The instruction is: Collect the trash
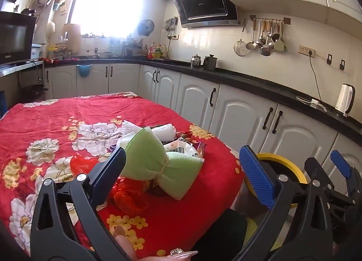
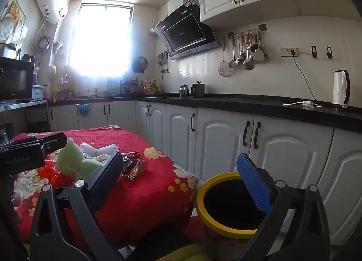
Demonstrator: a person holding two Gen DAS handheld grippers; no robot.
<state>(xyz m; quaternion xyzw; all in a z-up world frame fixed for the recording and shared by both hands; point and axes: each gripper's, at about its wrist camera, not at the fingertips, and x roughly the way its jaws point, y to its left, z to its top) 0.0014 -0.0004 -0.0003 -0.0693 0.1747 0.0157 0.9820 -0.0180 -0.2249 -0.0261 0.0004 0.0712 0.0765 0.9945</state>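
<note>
A pile of trash lies on the red floral tablecloth (image 1: pixel 45 125): a green foam net tied like a bow (image 1: pixel 153 161), white foam nets (image 1: pixel 163 131), a red plastic bag (image 1: pixel 129 197) and snack wrappers (image 1: pixel 185 148). My left gripper (image 1: pixel 184 170) hangs open just short of the green net, its pads apart from it. A yellow-rimmed bin (image 2: pixel 217 222) stands on the floor off the table's right corner. My right gripper (image 2: pixel 181 179) is open and empty, with its blue pad over the bin's mouth. In the right wrist view the pile shows the green net (image 2: pixel 74 163) and dark wrappers (image 2: pixel 135 168).
White cabinets under a black countertop (image 2: pixel 248 102) run along the right and the back. A white kettle (image 2: pixel 340 88) and a charger cable sit on the countertop. A microwave (image 1: pixel 14 37) stands at the left. A person's fingers (image 1: pixel 181 253) show at the bottom edge.
</note>
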